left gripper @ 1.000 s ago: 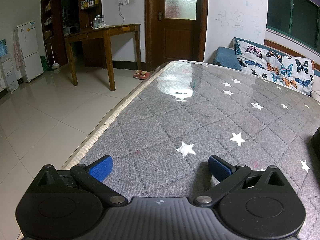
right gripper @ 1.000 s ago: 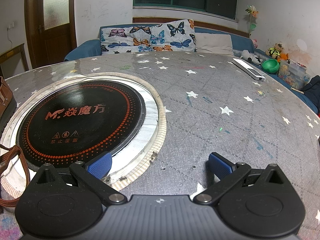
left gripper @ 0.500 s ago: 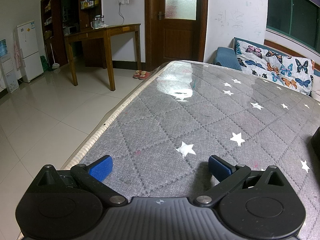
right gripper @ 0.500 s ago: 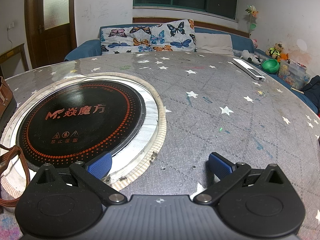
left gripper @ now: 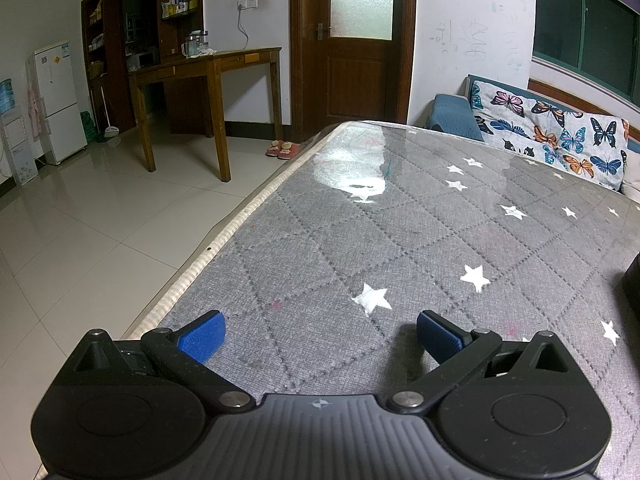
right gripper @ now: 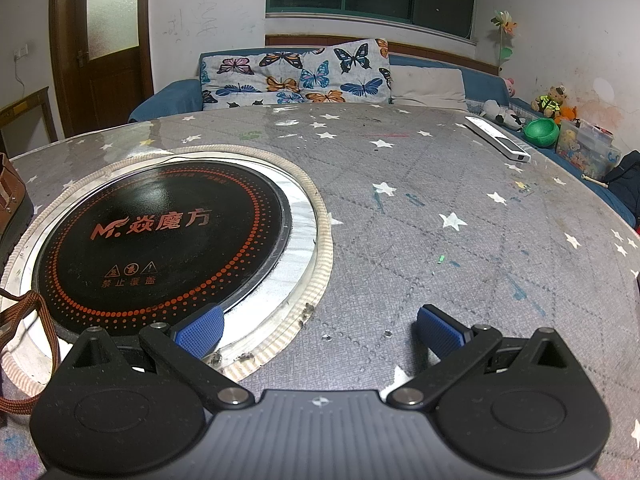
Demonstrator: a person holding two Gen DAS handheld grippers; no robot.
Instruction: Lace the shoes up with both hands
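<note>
A brown shoe with a dark sole shows only partly at the left edge of the right wrist view. Its brown lace trails loose over the cooktop rim at the lower left. My right gripper is open, low over the table, to the right of the lace and touching nothing. My left gripper is open too, over bare grey cloth near the table's left edge. A dark thing at the right edge of the left wrist view is cut off; I cannot tell what it is.
The table wears a grey star-print cloth under clear film. A round black cooktop is set into it. A white remote lies at the far right. The table edge drops to tiled floor on the left. A sofa stands behind.
</note>
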